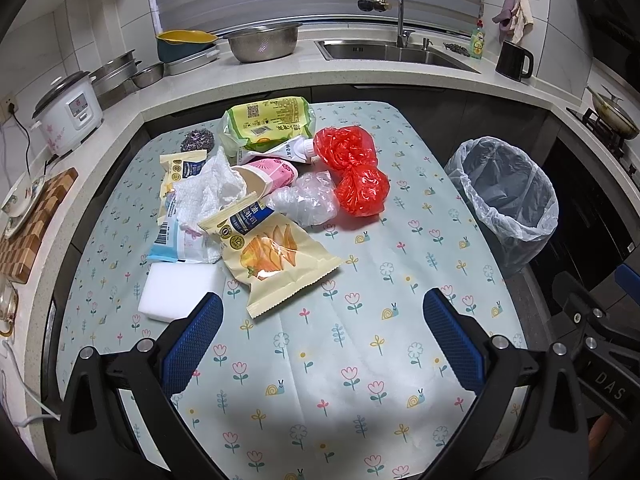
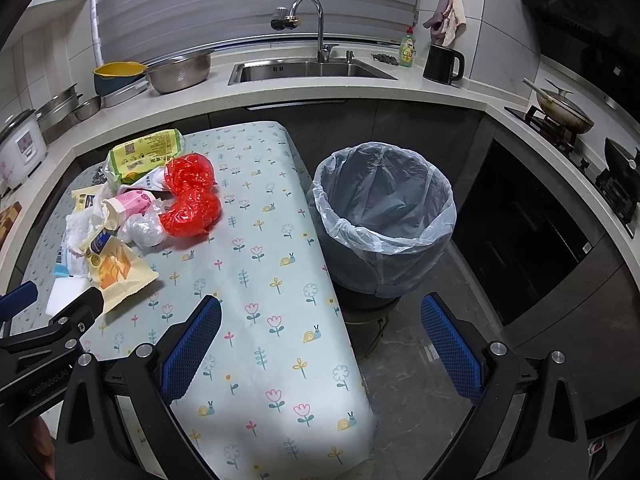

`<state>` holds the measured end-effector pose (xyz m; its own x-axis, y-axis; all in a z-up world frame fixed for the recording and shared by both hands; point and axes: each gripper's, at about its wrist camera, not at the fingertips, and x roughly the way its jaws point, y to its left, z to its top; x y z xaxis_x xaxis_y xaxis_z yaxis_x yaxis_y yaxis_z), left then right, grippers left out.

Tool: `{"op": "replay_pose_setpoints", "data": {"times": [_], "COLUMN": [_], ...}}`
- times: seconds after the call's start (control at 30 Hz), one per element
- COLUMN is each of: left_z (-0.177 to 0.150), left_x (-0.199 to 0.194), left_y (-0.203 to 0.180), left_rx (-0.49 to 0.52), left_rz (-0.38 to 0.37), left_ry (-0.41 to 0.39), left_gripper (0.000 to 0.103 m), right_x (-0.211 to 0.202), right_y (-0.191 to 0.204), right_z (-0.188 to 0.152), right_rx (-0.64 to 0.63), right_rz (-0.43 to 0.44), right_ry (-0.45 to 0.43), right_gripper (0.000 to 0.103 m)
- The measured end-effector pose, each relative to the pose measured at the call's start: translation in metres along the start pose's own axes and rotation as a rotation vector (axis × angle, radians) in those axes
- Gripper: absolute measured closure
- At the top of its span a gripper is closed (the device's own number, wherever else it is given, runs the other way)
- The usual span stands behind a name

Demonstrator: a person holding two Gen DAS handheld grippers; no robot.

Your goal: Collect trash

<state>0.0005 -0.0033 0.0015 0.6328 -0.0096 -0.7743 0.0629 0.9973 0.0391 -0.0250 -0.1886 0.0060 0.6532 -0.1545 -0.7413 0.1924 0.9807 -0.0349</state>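
Observation:
A heap of trash lies on the flower-print table (image 1: pixel 360 340): a yellow snack bag (image 1: pixel 276 260), a red plastic bag (image 1: pixel 354 168), a clear plastic bag (image 1: pixel 306 200), a pink paper cup (image 1: pixel 264 178), white tissue (image 1: pixel 204 192), a green wrapper (image 1: pixel 268 120) and a white sponge block (image 1: pixel 176 288). A bin with a clear liner (image 2: pixel 384 216) stands to the right of the table. My left gripper (image 1: pixel 320 340) is open and empty, near the front of the heap. My right gripper (image 2: pixel 320 344) is open and empty over the table's right edge, in front of the bin.
A counter runs behind with a sink (image 2: pixel 308 70), a steel colander (image 1: pixel 262 42), a rice cooker (image 1: pixel 68 114), a black kettle (image 2: pixel 442 62) and a stove with a pan (image 2: pixel 564 114) on the right. A wooden board (image 1: pixel 36 220) lies at the left.

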Motion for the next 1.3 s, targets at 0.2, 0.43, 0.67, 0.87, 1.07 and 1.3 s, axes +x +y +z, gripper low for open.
{"op": "replay_pose_setpoints", "data": {"times": [0.2,0.43,0.67,0.87,1.07,1.3], "left_z": [0.0003,0.0002,0.0004,0.0008,0.0005,-0.0002], "left_x": [-0.0005,-0.0007,-0.0006,-0.0007,-0.0001,-0.0002], "left_y": [-0.0019,-0.0023,-0.0020,-0.0005,0.0026,0.0040], "left_rx": [0.004,0.002,0.001,-0.003,-0.007,-0.009], "left_rz": [0.001,0.002,0.001,-0.001,-0.002,-0.004], "left_ry": [-0.002,-0.001,-0.001,0.002,0.000,0.001], "left_gripper": [0.007,0.007,0.007,0.007,0.007,0.007], "right_x": [-0.0006,-0.0009,-0.0010,-0.0014,-0.0018,-0.0014], "right_y": [-0.0008,-0.0009,0.0008,0.0014,0.0020,0.0040], "right_z": [0.0008,0.0012,0.0009,0.0013,0.0013,0.0004], "right_rx": [0.001,0.000,0.000,0.000,-0.001,-0.004], "right_rz": [-0.003,-0.003,-0.004,-0.003,-0.003,-0.002], "right_ry": [-0.003,-0.005,-0.005,-0.005,-0.005,-0.006], "right_gripper": [0.007,0.007,0.007,0.007,0.007,0.007]}}
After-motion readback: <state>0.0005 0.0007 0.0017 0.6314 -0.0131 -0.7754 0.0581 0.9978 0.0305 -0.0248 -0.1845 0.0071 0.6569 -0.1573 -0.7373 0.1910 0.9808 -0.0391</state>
